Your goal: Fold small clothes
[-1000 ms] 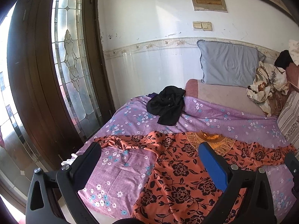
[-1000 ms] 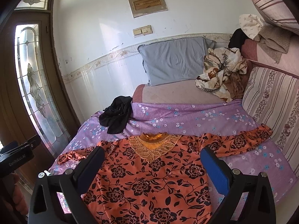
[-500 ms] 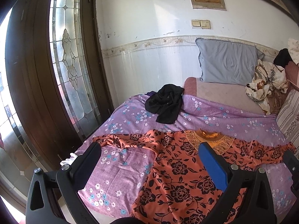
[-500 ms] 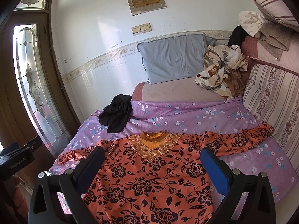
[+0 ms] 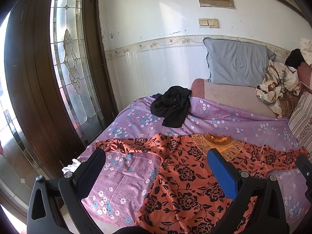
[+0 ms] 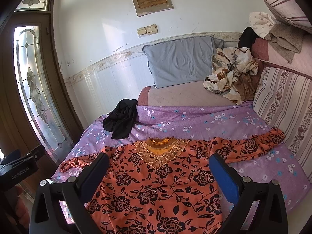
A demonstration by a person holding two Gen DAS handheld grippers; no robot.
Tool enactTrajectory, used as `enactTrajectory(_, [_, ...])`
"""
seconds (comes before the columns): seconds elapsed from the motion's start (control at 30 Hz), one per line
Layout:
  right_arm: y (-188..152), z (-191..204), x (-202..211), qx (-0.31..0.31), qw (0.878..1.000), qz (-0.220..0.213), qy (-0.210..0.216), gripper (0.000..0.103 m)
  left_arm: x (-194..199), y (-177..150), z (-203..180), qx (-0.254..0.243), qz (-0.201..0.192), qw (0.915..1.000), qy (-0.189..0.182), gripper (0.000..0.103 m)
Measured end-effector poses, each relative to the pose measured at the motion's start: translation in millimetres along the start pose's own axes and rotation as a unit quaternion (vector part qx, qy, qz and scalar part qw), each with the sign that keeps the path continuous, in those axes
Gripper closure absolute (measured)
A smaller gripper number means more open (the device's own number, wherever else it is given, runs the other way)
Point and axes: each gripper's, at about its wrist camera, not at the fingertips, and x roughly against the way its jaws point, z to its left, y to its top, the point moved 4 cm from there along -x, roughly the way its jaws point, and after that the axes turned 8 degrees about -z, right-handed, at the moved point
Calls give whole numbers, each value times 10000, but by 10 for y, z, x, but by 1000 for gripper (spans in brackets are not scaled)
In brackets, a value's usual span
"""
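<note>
My left gripper (image 5: 156, 159), black-framed with one black and one blue pad, hangs above the near edge of the bed with its fingers spread wide and nothing between them; my right gripper (image 6: 159, 164), of the same build, is likewise fully spread and empty, above the garment's body. The orange blouse with black rose print and a gold lace collar (image 6: 156, 185) lies flat, face up, on the purple flower-print bedsheet (image 5: 224, 117), collar toward the wall, one sleeve stretched to each side; its right sleeve ends just beside the striped cushion (image 6: 282, 105). A crumpled black garment (image 5: 171, 105) rests farther back on the sheet, apart from the blouse; a grey-blue pillow (image 6: 181, 60) leans against the white wall; a cream-and-brown floral cloth (image 6: 230, 72) is bunched beside it.
</note>
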Motion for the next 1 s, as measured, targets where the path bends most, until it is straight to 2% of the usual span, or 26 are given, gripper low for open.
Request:
enactTrajectory(0.43, [-46, -172, -252, -114, 9997, 169, -134, 0, -246, -62, -166, -152, 158, 9998, -40, 0])
enactTrajectory(0.73, [-178, -540, -744, -421, 9968, 469, -483, 0, -775, -202, -428, -338, 447, 9984, -91, 0])
enactTrajectory(0.87, [-300, -871, -1104, -707, 9931, 657, -668, 0, -1230, -380, -629, -419, 737, 9962, -186, 0])
enactTrajectory(0.93, [-374, -1211, -1300, -1105, 9888, 735, -681, 0, -1556, -559, -768, -508, 1050, 9928, -290, 0])
enactTrajectory(1.0, [-455, -1719, -1411, -1713, 9803, 663, -732, 0, -1919, -811, -930, -550, 1453, 9865, -518, 0])
